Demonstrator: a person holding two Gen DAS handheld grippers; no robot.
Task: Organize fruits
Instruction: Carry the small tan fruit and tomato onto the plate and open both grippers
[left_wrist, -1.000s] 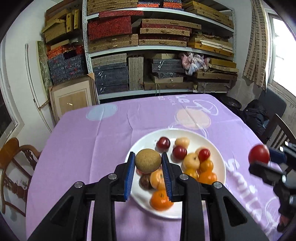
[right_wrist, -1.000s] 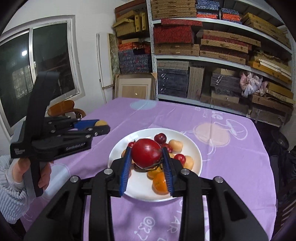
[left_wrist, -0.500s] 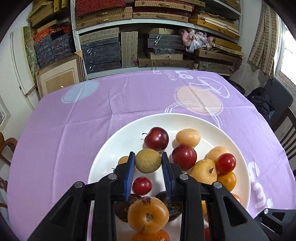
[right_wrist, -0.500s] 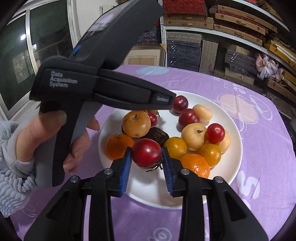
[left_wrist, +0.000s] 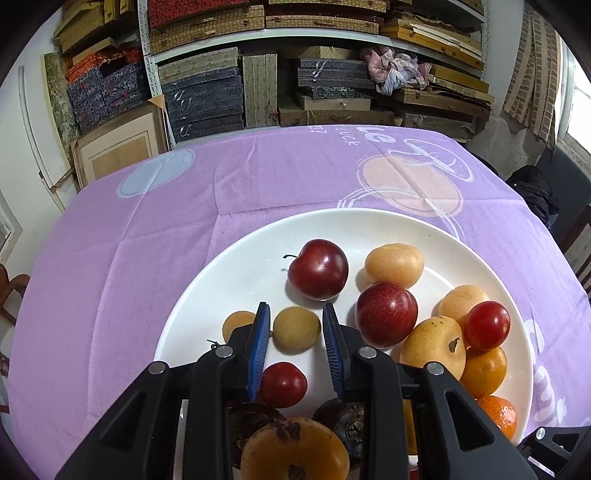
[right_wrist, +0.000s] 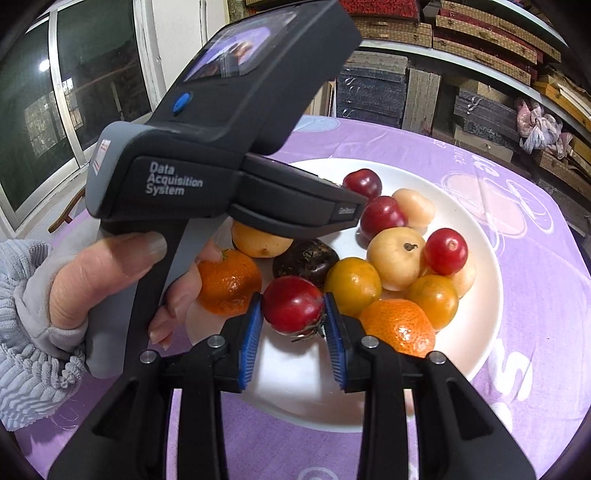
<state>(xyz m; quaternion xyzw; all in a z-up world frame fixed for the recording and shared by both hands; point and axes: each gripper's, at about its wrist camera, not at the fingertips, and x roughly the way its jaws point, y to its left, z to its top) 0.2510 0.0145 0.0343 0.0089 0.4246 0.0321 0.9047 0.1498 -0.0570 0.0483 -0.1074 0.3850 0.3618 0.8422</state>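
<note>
Both grippers have come down from above the table to the plate (left_wrist: 236, 273) since the earlier frames, each keeping its fruit. We find the left gripper (left_wrist: 296, 334) with jaws nearly closed on a small tan fruit (left_wrist: 296, 328), its blue pads against both sides, just over the plate's near-left part. A cherry tomato (left_wrist: 283, 384) lies directly below it, a plum (left_wrist: 318, 268) just beyond.

We find the right gripper (right_wrist: 293, 326) likewise nearly closed, clamping a red tomato (right_wrist: 293, 304) with its stalk downward, over the plate's near edge between two tangerines (right_wrist: 229, 282).

Both tools point steeply down. A hand (right_wrist: 107, 280) in a grey ribbed sleeve (right_wrist: 26, 354) wraps the left tool's handle, thumb along the grip.

Only the right view shows that hand, the left tool's body and a window (right_wrist: 66, 96). Only the left view shows the tan fruit, the tablecloth's (left_wrist: 147, 236) far edge and the shelving (left_wrist: 295, 66) behind.
</note>
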